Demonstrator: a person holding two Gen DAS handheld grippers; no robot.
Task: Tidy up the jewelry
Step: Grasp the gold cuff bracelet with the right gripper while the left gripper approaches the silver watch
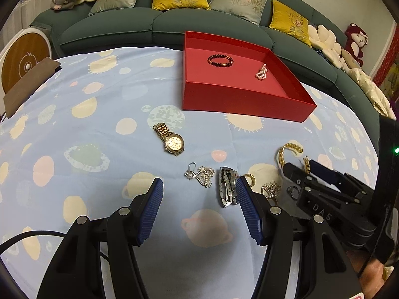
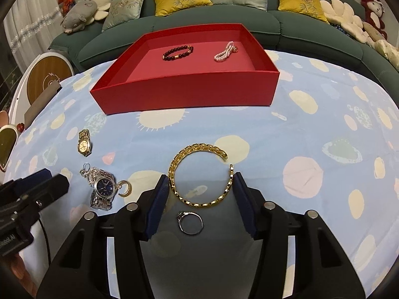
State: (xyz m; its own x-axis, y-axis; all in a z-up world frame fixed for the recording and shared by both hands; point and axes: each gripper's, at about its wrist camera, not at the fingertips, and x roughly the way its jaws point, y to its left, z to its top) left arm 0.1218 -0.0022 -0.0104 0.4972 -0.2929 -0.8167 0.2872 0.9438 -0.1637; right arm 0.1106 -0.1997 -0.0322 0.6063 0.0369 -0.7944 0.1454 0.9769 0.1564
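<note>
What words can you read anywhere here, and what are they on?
"DAS": letters on the body of the right tongs, seen from the left wrist.
"nRobot.AI": on the left tongs, with the start cut off by the picture edge.
Gold watch and blue-faced watch: the dial markings are too small to read.

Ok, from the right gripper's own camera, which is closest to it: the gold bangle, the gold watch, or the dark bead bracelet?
1. gold bangle: between the right gripper fingers, on the cloth.
2. gold watch: farther off, to the left on the cloth.
3. dark bead bracelet: farthest, inside the red box.
</note>
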